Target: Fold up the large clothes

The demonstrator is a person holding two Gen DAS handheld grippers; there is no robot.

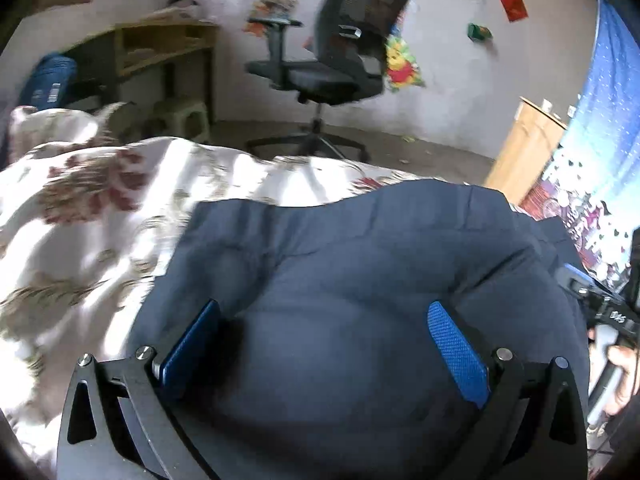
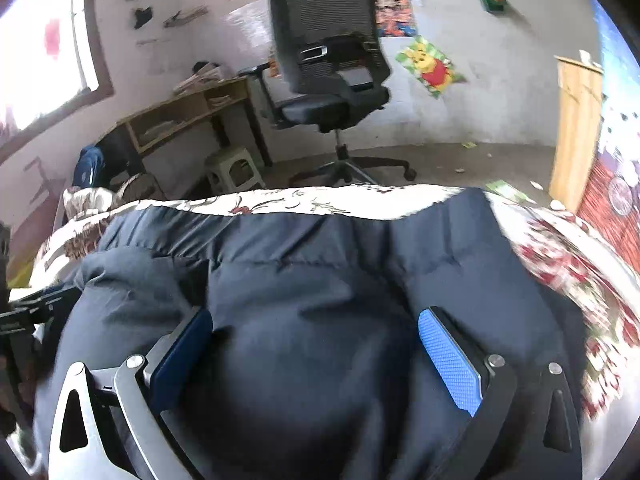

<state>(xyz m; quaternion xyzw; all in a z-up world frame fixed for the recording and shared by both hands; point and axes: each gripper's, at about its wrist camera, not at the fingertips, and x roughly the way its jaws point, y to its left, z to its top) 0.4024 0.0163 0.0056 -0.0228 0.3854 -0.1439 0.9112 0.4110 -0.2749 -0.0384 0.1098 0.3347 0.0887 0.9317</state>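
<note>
— Two claws over one coat (image 1: 360,280), and neither has it yet. Left claw (image 1: 324,344) has its jaws spread wide, nothing between them but navy cloth underneath.

— Same for the right claw (image 2: 316,352)?

— Same. Wide apart, blue pads bare, holding nothing. Whether the fingertips touch the fabric I can't tell from where I stand.

— Where's the coat lying?

— Flat on the floral quilt (image 1: 92,208), on the side away from the office chair (image 2: 332,60). Its far edge runs just short of the quilt's edge, with the chair's base on the floor beyond. Both claws sit at the near end of the coat, furthest from the chair, the puffy bulk swelling right between each pair of fingers.

— How will it handle, you reckon?

— Soft and padded, I'd judge. Quilted seams, lots of loft, so light for its size but bulky. The shell looks smooth, likely slippery. Pinch the fat middle and it may squirt out.

— So where to grab?

— A hem or seam line, where the layers thin. Take the near edge, one claw at each side, and it should carry toward the chair side evenly.
</note>
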